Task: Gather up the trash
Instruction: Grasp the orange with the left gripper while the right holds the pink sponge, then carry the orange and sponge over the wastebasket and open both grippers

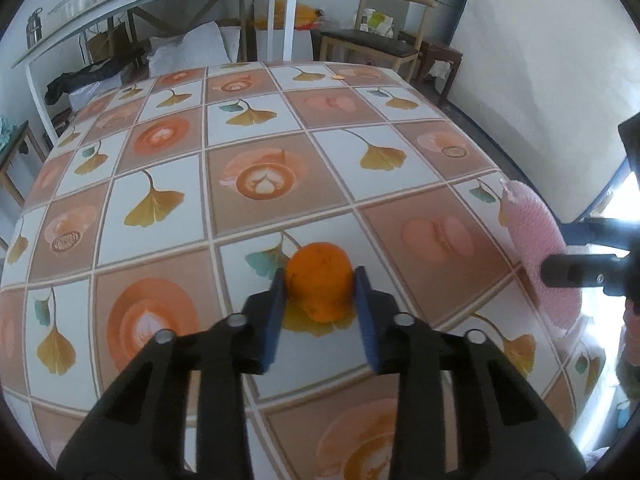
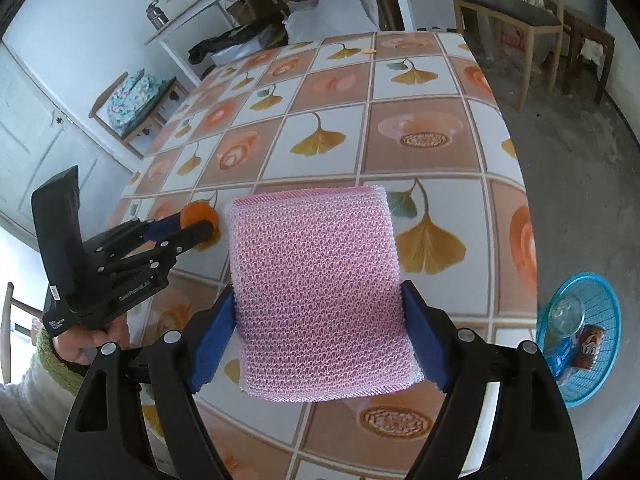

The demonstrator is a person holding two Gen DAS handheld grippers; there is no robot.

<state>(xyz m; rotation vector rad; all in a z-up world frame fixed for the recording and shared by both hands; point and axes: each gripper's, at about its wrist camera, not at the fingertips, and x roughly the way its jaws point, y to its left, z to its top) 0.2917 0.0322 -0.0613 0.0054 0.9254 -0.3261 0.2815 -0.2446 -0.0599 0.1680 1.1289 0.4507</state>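
Patterned table point(image 1: 248, 152) held orange peel point(image 1: 318, 292) w/ left tool point(image 1: 320, 304) clamped on it – right tool point(image 2: 316, 320) gripped pink foam net point(image 2: 316, 280). Pickup step; next, probably carry both to blue basket point(image 2: 608, 352) right of table.

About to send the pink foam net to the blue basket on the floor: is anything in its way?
Nothing visible blocks it. The right gripper holds the pink foam net over the table near its edge, and the blue basket sits on bare floor just past that edge, open-topped with a few items already inside.
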